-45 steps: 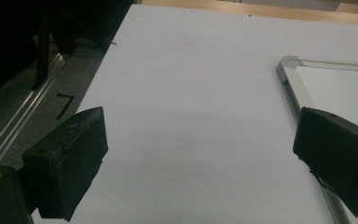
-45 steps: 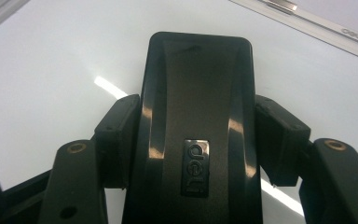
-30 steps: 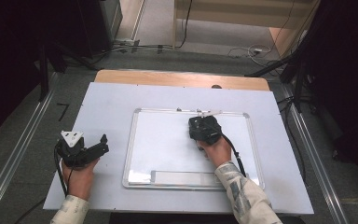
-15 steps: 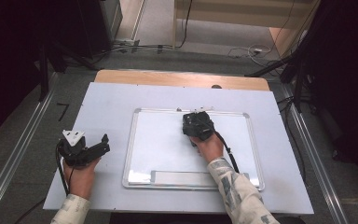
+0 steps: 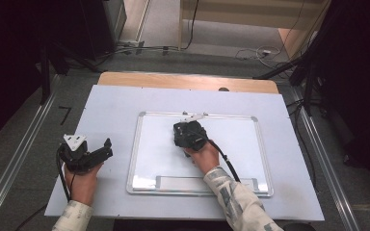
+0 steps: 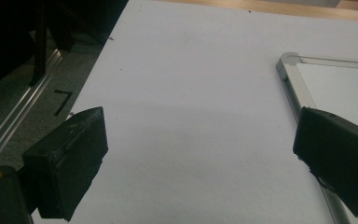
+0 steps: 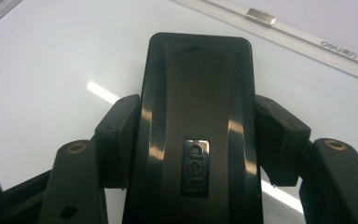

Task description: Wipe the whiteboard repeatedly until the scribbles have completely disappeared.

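A person sat at a table covered by a pale sheet (image 5: 115, 103), with a whiteboard (image 5: 241, 139) lying flat in the middle of it. The right gripper (image 5: 189, 134) was clamped on a black whiteboard eraser (image 7: 198, 116), its jaws pressing the eraser's two long sides. The eraser rested flat on the board's upper middle area, just below the top frame edge and its small metal clip (image 7: 260, 17).

The left gripper (image 5: 89, 155) sat on the bare sheet, left of the board and apart from it. Its jaws stood wide apart with nothing between them, and the board's near corner (image 6: 286, 63) showed just ahead of one jaw.

The step in hand looked like wiping the board with the eraser. No marks could be made out on the white surface. The next stroke would likely call for keeping the eraser flat and pressed down while sliding it across.

There was open board to both sides of the eraser and toward the person, down to the long tray (image 5: 200, 183) on the board's near edge. The raised aluminium frame lay close beyond the eraser, so little room was left that way. The left side of the sheet offered free space.
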### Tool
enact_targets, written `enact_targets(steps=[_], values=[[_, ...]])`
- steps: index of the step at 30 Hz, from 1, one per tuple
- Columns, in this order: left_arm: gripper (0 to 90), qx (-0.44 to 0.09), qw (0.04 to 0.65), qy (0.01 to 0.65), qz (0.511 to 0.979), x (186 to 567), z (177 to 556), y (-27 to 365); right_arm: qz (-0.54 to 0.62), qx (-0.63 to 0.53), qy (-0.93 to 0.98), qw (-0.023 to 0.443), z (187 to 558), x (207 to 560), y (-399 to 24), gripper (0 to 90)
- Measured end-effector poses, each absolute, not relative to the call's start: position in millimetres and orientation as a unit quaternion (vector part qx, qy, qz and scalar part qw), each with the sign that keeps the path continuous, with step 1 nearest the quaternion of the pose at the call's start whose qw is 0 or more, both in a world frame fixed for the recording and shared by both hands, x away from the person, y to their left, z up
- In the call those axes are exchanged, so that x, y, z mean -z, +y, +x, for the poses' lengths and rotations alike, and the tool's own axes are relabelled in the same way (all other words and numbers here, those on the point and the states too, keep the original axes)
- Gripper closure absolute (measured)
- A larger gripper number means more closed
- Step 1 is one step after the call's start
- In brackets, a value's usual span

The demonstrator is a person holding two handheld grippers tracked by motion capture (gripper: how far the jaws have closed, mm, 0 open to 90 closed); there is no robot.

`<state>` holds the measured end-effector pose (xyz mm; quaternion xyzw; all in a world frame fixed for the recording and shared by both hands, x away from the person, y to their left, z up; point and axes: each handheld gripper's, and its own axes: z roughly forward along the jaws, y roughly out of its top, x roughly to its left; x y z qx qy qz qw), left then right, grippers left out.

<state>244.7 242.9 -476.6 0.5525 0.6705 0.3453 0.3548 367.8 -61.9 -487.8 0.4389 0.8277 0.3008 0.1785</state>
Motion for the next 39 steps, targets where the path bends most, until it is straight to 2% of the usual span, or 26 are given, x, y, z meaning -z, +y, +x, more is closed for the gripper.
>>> enact_targets(steps=[10,24,31,39], values=[[3.2,-0.347,0.354,0.673,0.549,476.1,241.9,244.7,0.436,-0.302,0.83,0.171,356.7,487.7,-82.0,36.0],[3.3,-0.348,0.355,0.672,0.549,475.9,241.7,244.6,0.487,-0.293,0.801,0.187,381.3,486.4,-124.9,35.9],[3.2,-0.347,0.355,0.671,0.55,476.2,243.0,244.0,0.493,-0.289,0.797,0.196,393.1,486.2,-115.2,35.9],[3.3,-0.347,0.356,0.671,0.55,476.1,244.0,243.3,0.478,-0.294,0.805,0.192,389.8,486.9,-93.6,35.9]])
